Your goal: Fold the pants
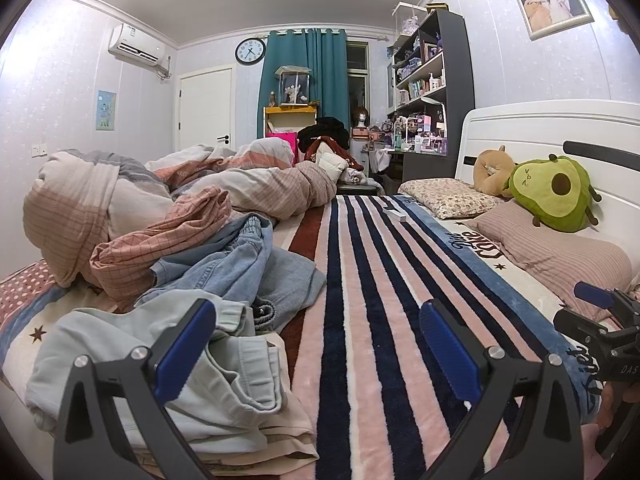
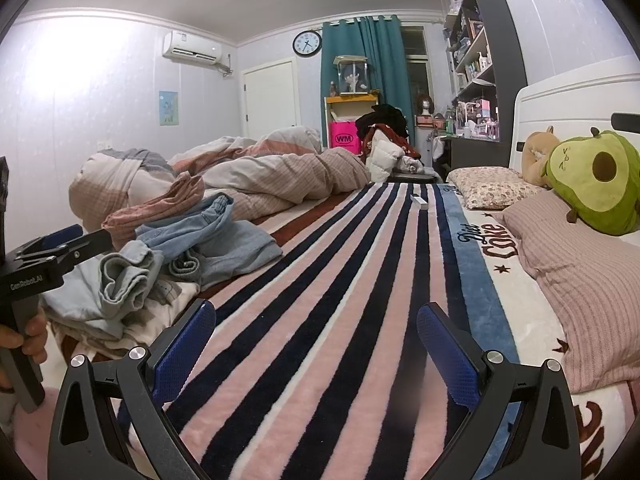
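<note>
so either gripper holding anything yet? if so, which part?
Nothing held. The left gripper is open above the pale pants in the heap, and the right gripper is open over the bare striped blanket.

Crumpled pale-blue pants lie heaped on the striped blanket.

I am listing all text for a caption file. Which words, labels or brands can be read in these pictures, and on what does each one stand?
"Diet Coke": on the striped blanket, near the pillows.
"WM": on the pink bag by the yellow shelf.
"GenRobot.AI": on the left gripper, seen from the right wrist view.
"DAS": on the right gripper, cut off.
Clock numbers and shelf items: too small to read.
</note>
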`<control>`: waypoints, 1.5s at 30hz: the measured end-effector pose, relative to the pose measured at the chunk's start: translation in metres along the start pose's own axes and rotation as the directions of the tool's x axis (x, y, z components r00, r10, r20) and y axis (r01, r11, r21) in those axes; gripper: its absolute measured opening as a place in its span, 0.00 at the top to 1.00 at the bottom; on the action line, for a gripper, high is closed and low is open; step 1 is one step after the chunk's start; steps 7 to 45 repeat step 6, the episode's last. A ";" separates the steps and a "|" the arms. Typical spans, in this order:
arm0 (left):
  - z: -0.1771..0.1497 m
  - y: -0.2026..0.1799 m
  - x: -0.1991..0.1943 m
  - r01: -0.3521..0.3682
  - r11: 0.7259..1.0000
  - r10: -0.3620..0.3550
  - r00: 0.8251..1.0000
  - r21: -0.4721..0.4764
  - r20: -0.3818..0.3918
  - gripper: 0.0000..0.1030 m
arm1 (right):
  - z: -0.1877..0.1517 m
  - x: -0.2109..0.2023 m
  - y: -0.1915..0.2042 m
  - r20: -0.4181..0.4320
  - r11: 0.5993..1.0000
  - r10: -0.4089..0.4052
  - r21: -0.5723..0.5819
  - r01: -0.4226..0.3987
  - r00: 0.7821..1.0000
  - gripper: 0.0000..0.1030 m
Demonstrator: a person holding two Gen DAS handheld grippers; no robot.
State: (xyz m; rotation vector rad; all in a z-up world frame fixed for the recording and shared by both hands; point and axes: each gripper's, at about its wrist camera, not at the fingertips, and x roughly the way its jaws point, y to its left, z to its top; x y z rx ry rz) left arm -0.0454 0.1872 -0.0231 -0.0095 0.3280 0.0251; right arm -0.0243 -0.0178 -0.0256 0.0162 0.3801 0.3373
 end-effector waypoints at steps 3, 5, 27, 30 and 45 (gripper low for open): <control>0.000 0.000 0.000 0.004 1.000 -0.004 1.000 -0.001 -0.001 0.02 | 0.000 0.000 0.000 0.000 1.000 0.001 0.001 -0.001 1.000 0.02; 0.000 0.000 -0.001 0.004 1.000 -0.004 1.000 -0.005 0.000 0.02 | 0.000 0.000 0.000 0.001 1.000 0.001 0.000 -0.001 1.000 0.02; 0.000 0.000 0.000 0.001 1.000 -0.001 1.000 -0.003 -0.001 0.02 | 0.000 0.000 0.000 0.001 1.000 0.001 0.000 -0.001 1.000 0.02; 0.000 0.000 0.000 0.001 1.000 -0.001 1.000 -0.003 -0.001 0.02 | 0.000 0.000 0.000 0.001 1.000 0.001 0.000 -0.001 1.000 0.02; 0.000 0.000 0.000 0.001 1.000 -0.001 1.000 -0.003 -0.001 0.02 | 0.000 0.000 0.000 0.001 1.000 0.001 0.000 -0.001 1.000 0.02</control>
